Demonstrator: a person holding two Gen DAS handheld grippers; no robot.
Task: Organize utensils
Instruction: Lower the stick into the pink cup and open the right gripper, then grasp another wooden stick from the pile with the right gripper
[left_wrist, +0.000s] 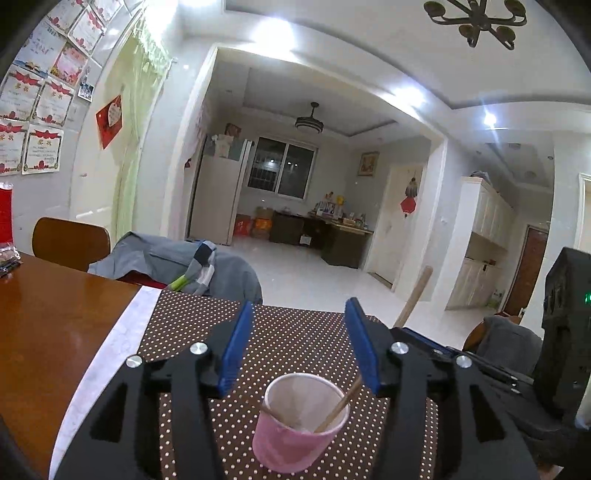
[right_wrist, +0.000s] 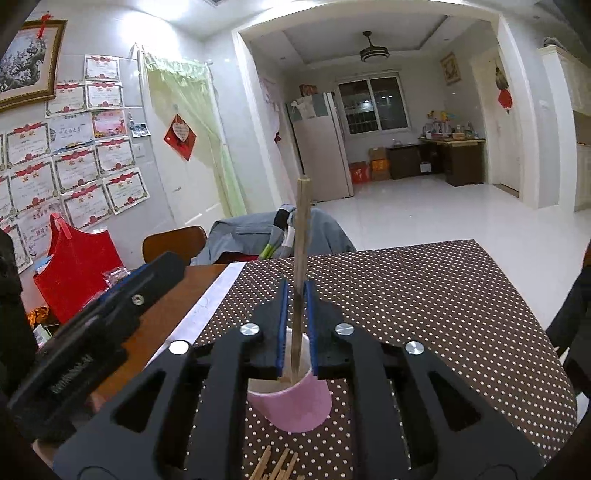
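A pink paper cup (left_wrist: 295, 432) stands on the brown polka-dot mat (left_wrist: 295, 332), below and between my left gripper's (left_wrist: 301, 314) open blue fingers. A wooden chopstick (left_wrist: 338, 406) leans inside the cup. My right gripper (right_wrist: 295, 291) is shut on another wooden chopstick (right_wrist: 302, 236), held upright with its lower end in the pink cup (right_wrist: 295, 402). Several loose chopsticks (right_wrist: 277, 467) lie on the mat at the bottom of the right wrist view. The right gripper's body (left_wrist: 561, 339) shows at the right in the left wrist view.
The mat covers the right part of a brown wooden table (left_wrist: 48, 325). A chair with a grey jacket (left_wrist: 177, 258) stands behind it. A red bag (right_wrist: 74, 266) sits at the table's left. The left gripper's body (right_wrist: 92, 332) is at the left.
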